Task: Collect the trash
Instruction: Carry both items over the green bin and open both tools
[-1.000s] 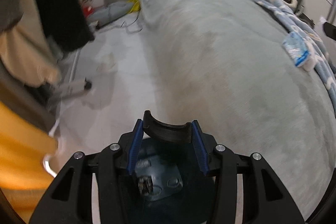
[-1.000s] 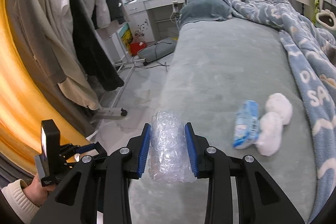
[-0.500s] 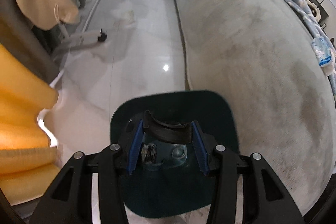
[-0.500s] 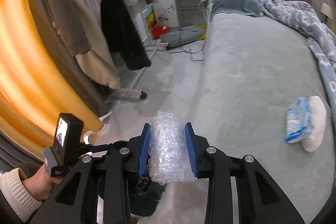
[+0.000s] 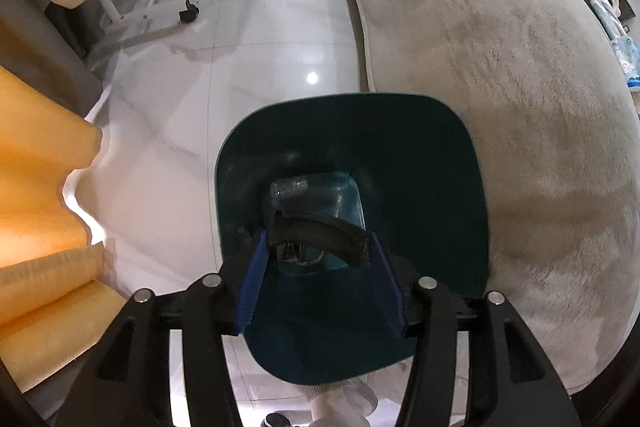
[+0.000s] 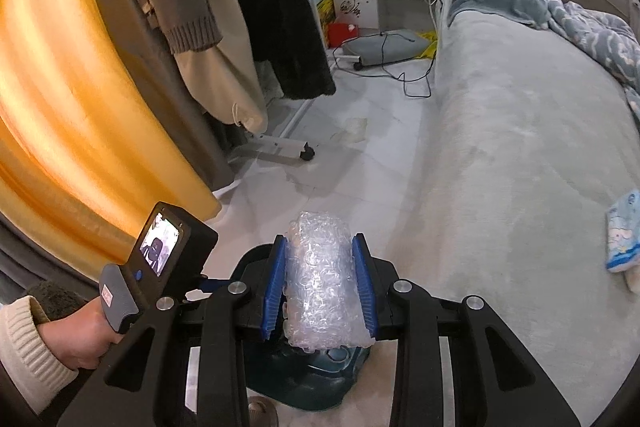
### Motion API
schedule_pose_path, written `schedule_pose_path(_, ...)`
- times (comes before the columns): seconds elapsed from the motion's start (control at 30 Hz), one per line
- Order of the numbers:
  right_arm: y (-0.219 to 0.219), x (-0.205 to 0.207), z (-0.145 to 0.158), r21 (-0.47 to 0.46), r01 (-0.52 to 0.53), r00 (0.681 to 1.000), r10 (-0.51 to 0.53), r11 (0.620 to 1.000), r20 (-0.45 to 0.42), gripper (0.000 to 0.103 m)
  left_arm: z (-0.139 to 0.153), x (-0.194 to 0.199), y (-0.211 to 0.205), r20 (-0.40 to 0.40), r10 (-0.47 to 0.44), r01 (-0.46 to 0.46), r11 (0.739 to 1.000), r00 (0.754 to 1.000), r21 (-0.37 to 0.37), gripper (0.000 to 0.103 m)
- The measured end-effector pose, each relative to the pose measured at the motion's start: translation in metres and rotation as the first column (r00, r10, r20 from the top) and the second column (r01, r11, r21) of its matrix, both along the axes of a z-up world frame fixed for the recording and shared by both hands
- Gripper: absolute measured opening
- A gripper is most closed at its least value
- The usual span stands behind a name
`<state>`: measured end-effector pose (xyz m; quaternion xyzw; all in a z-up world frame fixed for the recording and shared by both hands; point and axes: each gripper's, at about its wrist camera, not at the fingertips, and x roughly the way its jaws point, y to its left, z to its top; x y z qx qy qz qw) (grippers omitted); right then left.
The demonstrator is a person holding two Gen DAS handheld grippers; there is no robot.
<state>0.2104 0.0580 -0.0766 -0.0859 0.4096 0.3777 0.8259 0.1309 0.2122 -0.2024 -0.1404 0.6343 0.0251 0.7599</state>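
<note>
Between right jaws: bubble wrap wad (image 6: 324, 283), pinched by right gripper (image 6: 320, 283), above teal bin (image 6: 320, 383).
Left gripper (image 5: 318, 259): over teal bin (image 5: 420, 155), jaws just been opening; black curved piece (image 5: 320, 233) between them, grip unclear.
Bin's place: floor (image 5: 168, 115), beside bed (image 5: 520, 87).
On bed: blue packet (image 6: 622, 231).

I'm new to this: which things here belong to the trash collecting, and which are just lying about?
Part of the job: clear bubble-wrap wad, clamped in the right gripper; dark teal plastic bin; black curved plastic scrap between the left gripper's jaws, which have just been opening.
Lying about: hanging coats; orange curtain; black cable on the floor.
</note>
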Motion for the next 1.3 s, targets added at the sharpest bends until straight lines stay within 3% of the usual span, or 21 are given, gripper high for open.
schedule_pose_path(0.3,0.021,0.003,-0.019,-0.039,-0.024,0.999,0.023,0.999,-0.026,0.034,0.010,-0.009,0.019,0.053,0.013,-0.012,1.000,0.999,-0.023,0.065)
schedule_pose_path(0.5,0.041,0.003,-0.045,-0.087,-0.054,0.997,0.049,0.995,-0.062,0.034,0.032,-0.012,0.037,0.146,0.068,-0.064,0.997,0.987,-0.033,0.067)
schedule_pose_path(0.7,0.060,-0.001,-0.071,-0.143,-0.089,0.993,0.076,0.986,-0.091,0.034,0.056,-0.015,0.047,0.235,0.091,-0.096,0.995,0.968,0.009,0.067)
schedule_pose_path(0.93,0.075,-0.003,-0.101,-0.214,-0.122,0.987,0.095,0.969,-0.132,0.034,0.101,-0.018,0.057,0.399,0.094,-0.125,0.991,0.912,0.052,0.067)
schedule_pose_path(1.3,0.089,-0.017,-0.148,-0.335,-0.189,0.972,0.128,0.923,-0.195,0.035,0.139,-0.020,0.066,0.554,0.118,-0.148,0.989,0.824,0.010,0.067)
